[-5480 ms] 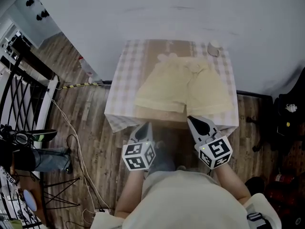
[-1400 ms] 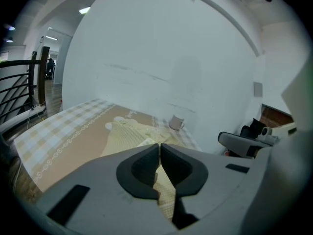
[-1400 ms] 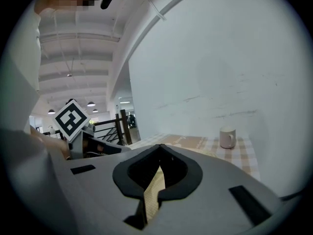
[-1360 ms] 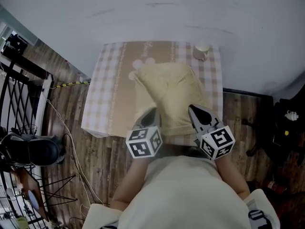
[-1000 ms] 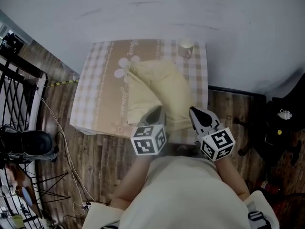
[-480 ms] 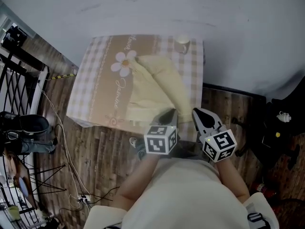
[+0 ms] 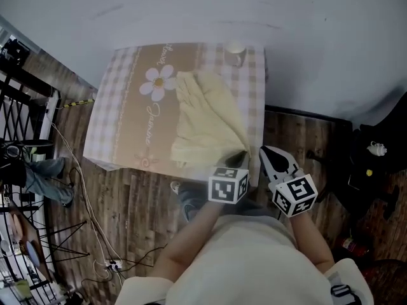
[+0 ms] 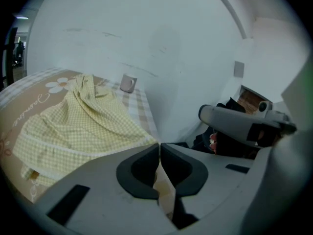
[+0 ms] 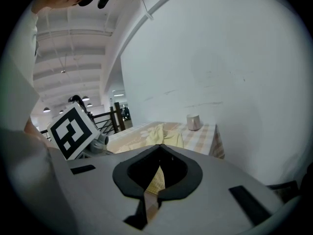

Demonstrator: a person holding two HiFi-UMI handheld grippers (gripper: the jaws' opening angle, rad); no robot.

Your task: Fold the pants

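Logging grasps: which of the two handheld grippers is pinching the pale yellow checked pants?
The left gripper, shut on the near corner of the pale yellow checked pants; the right gripper, also shut, sits beside them.

the head view looks steeply down from high above the table (image 7: 121, 94). each gripper view sits low, right behind its own jaws, facing the white wall (image 8: 146, 28) — both share the cup (image 8: 128, 83) and yellow pants (image 8: 83, 121) with it.

Pants (image 7: 206, 122) pale yellow, finely checked — tablecloth (image 7: 114, 107) tan with beige-white gingham borders, white daisy (image 7: 156, 82) at eleven o'clock; whitish cup (image 7: 234, 53) at one.
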